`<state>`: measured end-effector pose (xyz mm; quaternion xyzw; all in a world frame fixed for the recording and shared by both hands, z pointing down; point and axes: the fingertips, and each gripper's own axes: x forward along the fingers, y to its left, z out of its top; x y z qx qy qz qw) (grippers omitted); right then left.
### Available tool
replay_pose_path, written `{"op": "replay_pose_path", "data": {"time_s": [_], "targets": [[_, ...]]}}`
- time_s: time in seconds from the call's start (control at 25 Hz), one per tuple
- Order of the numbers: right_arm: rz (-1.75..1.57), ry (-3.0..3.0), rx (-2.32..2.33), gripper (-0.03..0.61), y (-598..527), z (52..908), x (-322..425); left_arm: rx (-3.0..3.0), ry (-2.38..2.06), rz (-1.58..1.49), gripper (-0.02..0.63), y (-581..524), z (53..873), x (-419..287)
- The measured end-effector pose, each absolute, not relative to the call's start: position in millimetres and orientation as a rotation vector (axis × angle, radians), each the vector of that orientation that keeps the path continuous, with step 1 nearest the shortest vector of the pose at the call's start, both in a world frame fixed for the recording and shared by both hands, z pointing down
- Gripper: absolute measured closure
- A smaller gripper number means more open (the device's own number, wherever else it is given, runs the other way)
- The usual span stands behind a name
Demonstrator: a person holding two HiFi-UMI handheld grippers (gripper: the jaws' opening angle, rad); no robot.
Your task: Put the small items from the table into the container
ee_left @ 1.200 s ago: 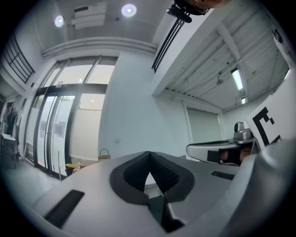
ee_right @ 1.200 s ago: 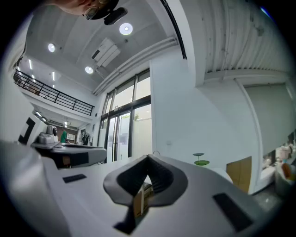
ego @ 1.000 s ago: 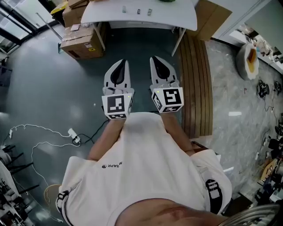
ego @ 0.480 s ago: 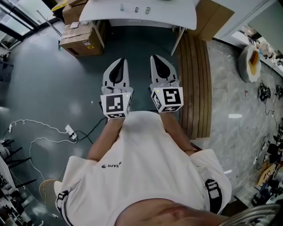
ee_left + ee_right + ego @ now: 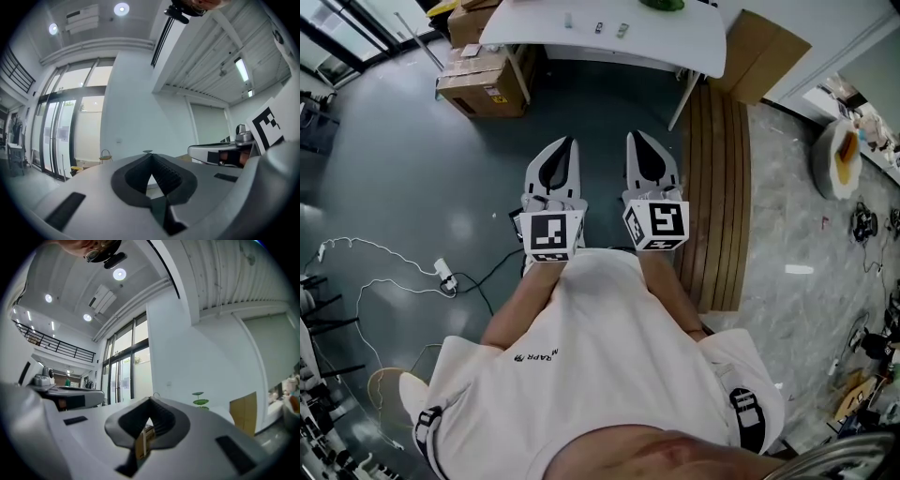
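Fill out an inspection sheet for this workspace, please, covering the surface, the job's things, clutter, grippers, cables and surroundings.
Surface: white table ahead of the person, not yet reached.
Job's things: three small items in a row on the table; a green object at its far edge, cut off by the frame, may be the container.
Clutter: cardboard boxes on the floor by the table's left end.
Grippers: left gripper and right gripper both shut, empty, side by side, pointing towards the table.
Cables: power strip with white cable on the floor, left.
Surroundings: wooden slatted panel on the floor, right.
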<state>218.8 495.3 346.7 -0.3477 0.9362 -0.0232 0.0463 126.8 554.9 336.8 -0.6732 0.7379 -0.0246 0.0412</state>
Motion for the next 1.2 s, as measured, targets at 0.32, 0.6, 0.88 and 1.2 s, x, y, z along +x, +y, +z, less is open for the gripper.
{"op": "replay_pose_path", "data": {"time_s": [0.32, 0.6, 0.88, 1.2], "targets": [[-0.043, 2.856, -1.094, 0.572, 452.5, 351.4, 192.9, -2.105, 2.227, -0.049, 0.609, 504.6, 348.0, 104.0], [-0.073, 2.831, -1.139, 0.572, 378.5, 355.9, 148.7, -2.117, 2.223, -0.044, 0.609, 433.3, 355.4, 52.5], [-0.090, 2.846, -1.155, 0.572, 305.5, 352.9, 86.9, -2.136, 2.229, -0.063, 0.609, 358.0, 351.1, -11.8], [-0.060, 2.851, -1.185, 0.572, 241.4, 342.5, 23.2, -2.179, 2.211, -0.059, 0.609, 288.8, 347.3, -72.6]]}}
